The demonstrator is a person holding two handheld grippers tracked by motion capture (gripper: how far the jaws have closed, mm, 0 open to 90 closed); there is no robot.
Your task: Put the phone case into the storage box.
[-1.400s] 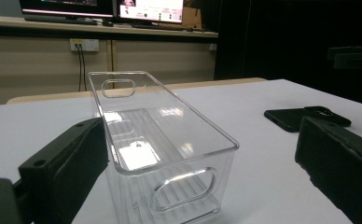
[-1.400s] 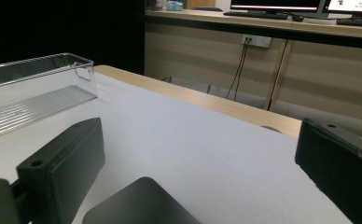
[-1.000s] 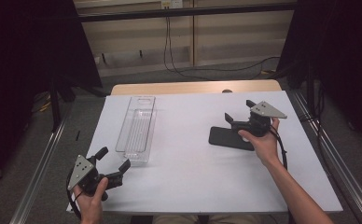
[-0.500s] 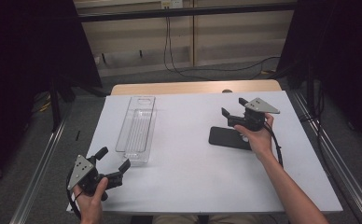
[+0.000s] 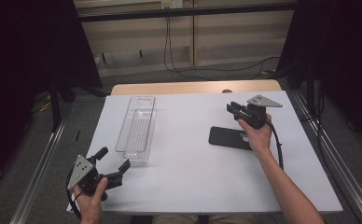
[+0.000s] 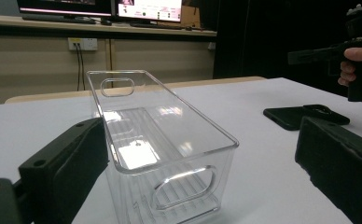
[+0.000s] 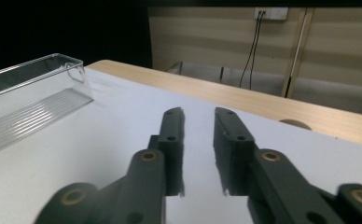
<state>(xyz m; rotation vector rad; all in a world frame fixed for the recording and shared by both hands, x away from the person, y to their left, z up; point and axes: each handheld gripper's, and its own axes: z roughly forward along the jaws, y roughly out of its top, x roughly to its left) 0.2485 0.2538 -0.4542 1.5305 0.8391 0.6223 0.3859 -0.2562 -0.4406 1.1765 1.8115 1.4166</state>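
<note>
A clear plastic bin (image 5: 137,128) lies lengthwise on the white table top (image 5: 193,182), left of centre. It is empty, as the left gripper view of the bin (image 6: 170,140) shows. My left gripper (image 5: 114,158) is near the front left corner, just short of the bin's near end, with its jaws wide open. A black phone (image 5: 230,137) lies flat to the right. My right gripper (image 5: 233,108) hovers just beyond the phone and points left. Only a narrow gap separates its jaws, and my right gripper (image 7: 198,112) holds nothing.
A strip of bare wooden table (image 5: 193,87) runs along the far edge. Metal rails (image 5: 39,163) flank both sides of the table. Cables hang on the back wall (image 5: 170,46). The other hand with the right gripper (image 6: 328,53) appears above the phone (image 6: 295,114).
My right gripper has lifted and shifted a little toward the far edge, off the phone. The left gripper, bin and phone stay put.
</note>
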